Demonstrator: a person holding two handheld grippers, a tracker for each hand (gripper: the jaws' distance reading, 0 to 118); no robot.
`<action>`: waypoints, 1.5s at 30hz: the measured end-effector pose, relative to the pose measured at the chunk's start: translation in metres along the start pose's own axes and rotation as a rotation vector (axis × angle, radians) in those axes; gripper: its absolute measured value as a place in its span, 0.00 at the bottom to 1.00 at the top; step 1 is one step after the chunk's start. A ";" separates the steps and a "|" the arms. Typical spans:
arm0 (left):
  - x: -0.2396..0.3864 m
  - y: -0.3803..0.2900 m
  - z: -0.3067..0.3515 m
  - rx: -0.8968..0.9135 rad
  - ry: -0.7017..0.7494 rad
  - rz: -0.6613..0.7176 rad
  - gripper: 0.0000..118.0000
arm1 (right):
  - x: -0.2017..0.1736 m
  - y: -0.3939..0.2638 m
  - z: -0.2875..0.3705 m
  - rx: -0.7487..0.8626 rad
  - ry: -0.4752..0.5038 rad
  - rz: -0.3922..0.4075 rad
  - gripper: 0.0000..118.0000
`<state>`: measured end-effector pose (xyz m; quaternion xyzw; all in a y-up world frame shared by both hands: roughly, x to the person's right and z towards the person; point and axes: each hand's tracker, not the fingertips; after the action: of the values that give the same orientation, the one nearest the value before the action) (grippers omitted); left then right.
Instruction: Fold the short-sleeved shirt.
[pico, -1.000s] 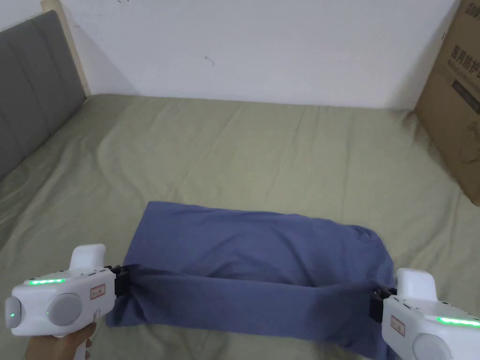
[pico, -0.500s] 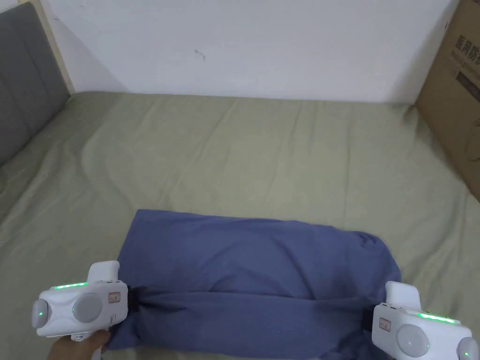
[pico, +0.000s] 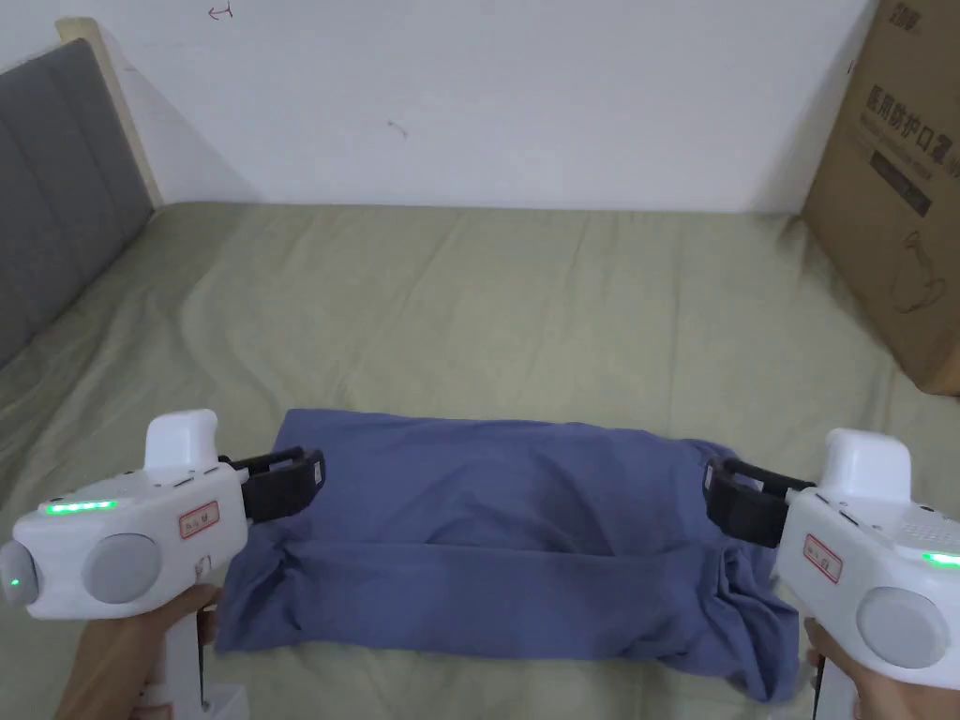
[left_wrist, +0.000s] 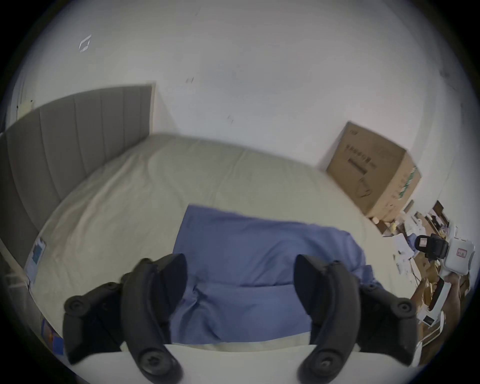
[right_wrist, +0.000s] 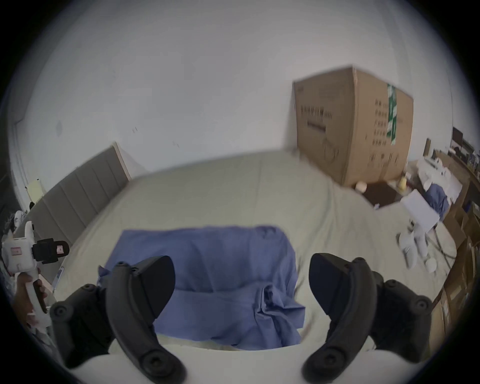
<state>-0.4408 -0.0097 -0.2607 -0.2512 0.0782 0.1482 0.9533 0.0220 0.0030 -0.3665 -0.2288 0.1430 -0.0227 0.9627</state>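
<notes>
A blue short-sleeved shirt (pico: 506, 534) lies on the olive-green bed sheet (pico: 487, 300), near the bed's near edge and about midway between the grey headboard (pico: 56, 187) on the left and the cardboard box (pico: 891, 206) at the far right corner. The shirt is already a long flat band running left to right, with a narrower strip laid over its near half; a straight crease line marks where that strip ends. Its right end is bunched and rumpled, as the right gripper view shows.

The left gripper (pico: 314, 473) hangs over the shirt's left end and the right gripper (pico: 714, 480) over its right end. Each gripper view shows its own jaws spread wide with nothing between them, the cloth lying below and clear of the pads.

Judging from this, one lengthwise fold has been laid down and let go, and the person is between grasps. The next move probably calls for tidying the crumpled right end, then pinching one short end through all its layers and carrying it across to meet the other end. Catching only the top layer would pull the laid strip open.
</notes>
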 end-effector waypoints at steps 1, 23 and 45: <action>0.005 0.003 0.010 0.016 -0.008 -0.024 0.83 | -0.003 0.002 0.011 0.030 0.001 0.013 0.94; 0.033 -0.047 0.070 0.116 0.075 -0.113 0.00 | -0.036 -0.014 0.089 0.228 -0.048 0.122 0.00; -0.074 -0.106 -0.090 -0.471 0.291 0.072 0.77 | -0.011 -0.041 0.016 -0.002 -0.061 0.070 0.00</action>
<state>-0.4828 -0.1608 -0.2729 -0.4818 0.1864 0.1583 0.8415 0.0172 -0.0252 -0.3318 -0.2254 0.1217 0.0182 0.9665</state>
